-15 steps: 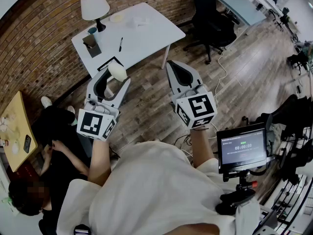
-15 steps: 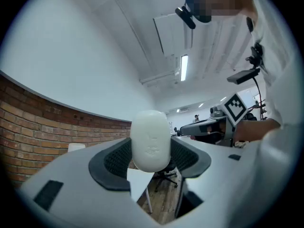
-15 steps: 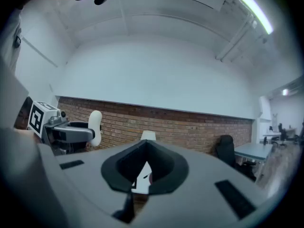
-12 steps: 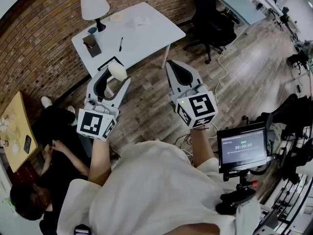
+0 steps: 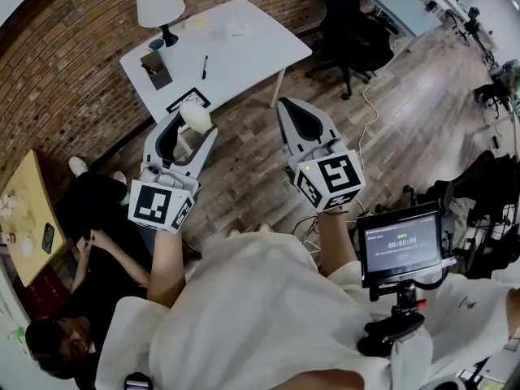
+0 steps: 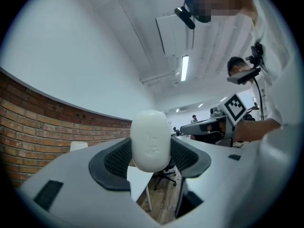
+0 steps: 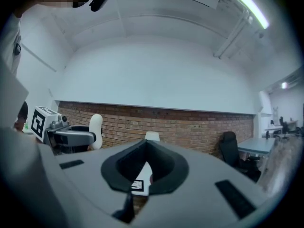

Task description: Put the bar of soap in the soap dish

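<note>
- Head view: a wooden floor (image 5: 390, 128) fills most of the room, with a brick wall (image 5: 65, 63) along the far left.
- A white desk (image 5: 244, 51) stands at the far side, close to that wall.
- A black office chair (image 5: 353, 35) sits to the right of the desk, apart from it.
- A small screen (image 5: 404, 246) on a stand is at the near right.
- A white lamp (image 5: 160, 5) stands on the desk's far left corner.
- The left tongs (image 6: 150, 161) are held about level in the air, just on the near side of the desk's near-left corner. Their dark pads (image 6: 111, 158) press on both sides of the bar of soap.
- The right tongs (image 7: 145, 144) hang just to the right of them, jaws closed tip to tip with nothing between.
- The bar of soap (image 6: 150, 139), white and oval, stands upright in the left tongs, its top rising above the pads. It is held over the floor and is not on the desk.
</note>
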### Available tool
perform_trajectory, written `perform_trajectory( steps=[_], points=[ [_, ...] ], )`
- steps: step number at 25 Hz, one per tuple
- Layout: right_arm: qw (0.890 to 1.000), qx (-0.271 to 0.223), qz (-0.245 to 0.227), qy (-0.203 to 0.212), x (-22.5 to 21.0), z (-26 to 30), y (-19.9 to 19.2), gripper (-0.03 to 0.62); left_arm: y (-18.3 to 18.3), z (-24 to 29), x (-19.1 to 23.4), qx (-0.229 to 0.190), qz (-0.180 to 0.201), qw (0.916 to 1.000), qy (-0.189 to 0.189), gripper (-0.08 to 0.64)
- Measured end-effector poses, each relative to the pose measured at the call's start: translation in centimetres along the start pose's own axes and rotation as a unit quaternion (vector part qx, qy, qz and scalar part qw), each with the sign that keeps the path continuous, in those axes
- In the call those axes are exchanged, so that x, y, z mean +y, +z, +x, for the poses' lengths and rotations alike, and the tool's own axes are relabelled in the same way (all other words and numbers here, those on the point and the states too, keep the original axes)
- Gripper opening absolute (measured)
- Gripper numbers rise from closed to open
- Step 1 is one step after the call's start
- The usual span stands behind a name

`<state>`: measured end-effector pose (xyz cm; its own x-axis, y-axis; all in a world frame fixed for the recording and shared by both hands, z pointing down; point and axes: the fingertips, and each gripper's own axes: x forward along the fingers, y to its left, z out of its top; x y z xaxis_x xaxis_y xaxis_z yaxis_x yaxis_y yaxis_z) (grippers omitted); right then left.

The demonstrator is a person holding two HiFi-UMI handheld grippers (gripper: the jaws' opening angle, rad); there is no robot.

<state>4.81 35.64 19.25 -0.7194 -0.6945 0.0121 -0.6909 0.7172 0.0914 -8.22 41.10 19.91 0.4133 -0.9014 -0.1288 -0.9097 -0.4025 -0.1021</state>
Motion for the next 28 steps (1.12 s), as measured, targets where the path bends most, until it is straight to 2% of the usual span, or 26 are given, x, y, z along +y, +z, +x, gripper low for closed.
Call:
perform_trajectory(
  steps=[8,12,20,28],
  points=[
    [1.000,0.001,0.004,-0.023,3.9,0.1,-1.4,0.003,-1.8,-3.8,1.7,0.000,-0.009,0.9999,-0.014,0.262],
    [1.000,0.005,0.006,-0.031,4.5,0.1,-1.5,0.003,-2.0,-4.4,2.2,-0.001,-0.012,0.9997,-0.019,0.262],
    [0.999,-0.002,0.001,-0.038,4.1,0.9,-1.5,0.003,-2.4,-3.4,2.8,-0.006,-0.011,0.9996,-0.025,0.262],
    [0.999,-0.016,0.004,-0.036,-0.1,3.4,-2.0,0.003,-2.3,0.6,3.9,-0.031,-0.005,0.9994,-0.015,0.262]
  ],
)
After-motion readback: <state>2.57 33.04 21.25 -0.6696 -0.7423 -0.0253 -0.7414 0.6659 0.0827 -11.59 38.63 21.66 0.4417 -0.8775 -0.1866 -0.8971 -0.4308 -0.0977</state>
